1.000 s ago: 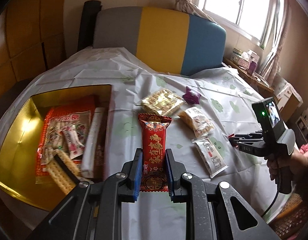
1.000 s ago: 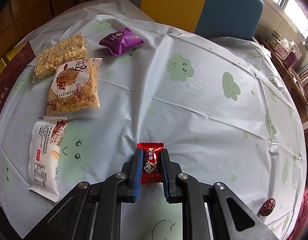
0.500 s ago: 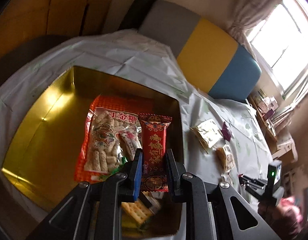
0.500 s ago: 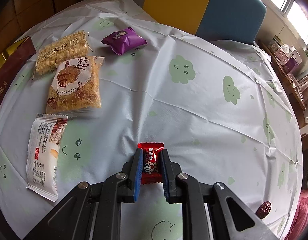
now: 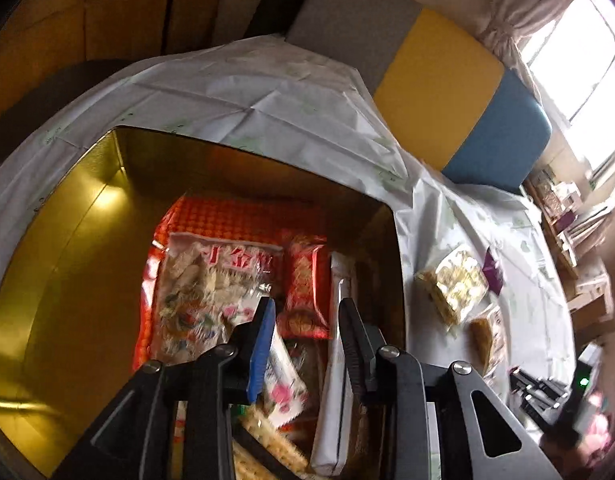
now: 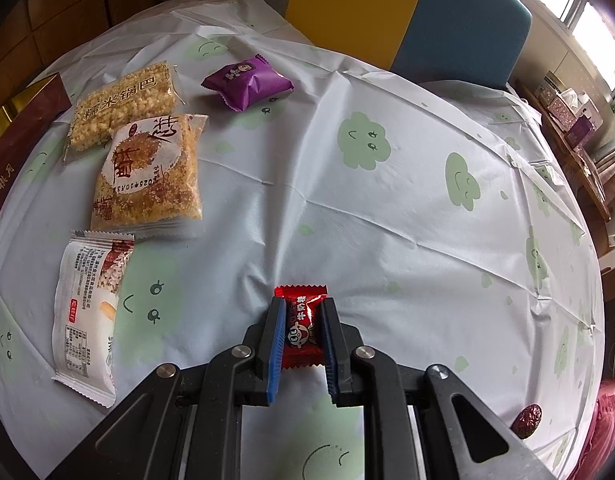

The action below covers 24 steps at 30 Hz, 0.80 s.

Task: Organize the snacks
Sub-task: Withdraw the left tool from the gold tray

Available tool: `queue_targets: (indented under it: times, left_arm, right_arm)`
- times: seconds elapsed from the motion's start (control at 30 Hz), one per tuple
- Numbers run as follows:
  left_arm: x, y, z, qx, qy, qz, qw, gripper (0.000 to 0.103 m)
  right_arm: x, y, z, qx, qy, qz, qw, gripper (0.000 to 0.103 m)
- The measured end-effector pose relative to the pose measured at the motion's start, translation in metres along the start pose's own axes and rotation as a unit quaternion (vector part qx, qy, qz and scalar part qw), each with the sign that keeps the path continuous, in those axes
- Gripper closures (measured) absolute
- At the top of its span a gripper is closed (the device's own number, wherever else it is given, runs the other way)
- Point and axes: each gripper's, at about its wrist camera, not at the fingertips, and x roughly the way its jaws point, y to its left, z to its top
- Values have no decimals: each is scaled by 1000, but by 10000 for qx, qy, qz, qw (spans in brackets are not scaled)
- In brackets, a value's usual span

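Left gripper (image 5: 307,312) over gold box (image 5: 67,264), jaws just opening, released; red packet (image 5: 305,292) lies loose between them, frame centre, on snacks in box. Right gripper (image 6: 301,312) clenched on red candy (image 6: 301,328), lower centre, above tablecloth (image 6: 387,220). Three packets upper left; purple one (image 6: 247,86) beyond.

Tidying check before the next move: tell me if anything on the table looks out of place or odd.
One thing stands out: a lone dark red date lies unwrapped near the edge of the tablecloth, far from the packets. The rice-crisp packet and the brown-crisp packet overlap. Nothing looks spilled or torn.
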Motion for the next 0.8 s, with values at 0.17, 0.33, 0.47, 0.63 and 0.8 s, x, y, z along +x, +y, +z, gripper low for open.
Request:
queue_targets:
  times: [0.17,0.33,0.47,0.63,0.8]
  left_arm:
    - [-14,-5,-21,181,-127,251,9994,70]
    - [-33,-21,-43,547,-320,350,9974,69]
    - [-48,-33,-59,795,-433,315,9954,69]
    - [-64,-55,-79,1246,-549,175,9905,69]
    - [-75,-72,-95,1534,-571,5,9865,69]
  right_arm:
    - [1,1,1,-30,-12,-32,10000,86]
    - [1,2,1,-90,-36,-85,9999,86]
    - [0,4,0,-123,-56,-135,9998,86]
    - [-1,6,-1,-137,-78,-168,9997,86]
    - [-2,7,-2,-133,-92,-183,9997,86]
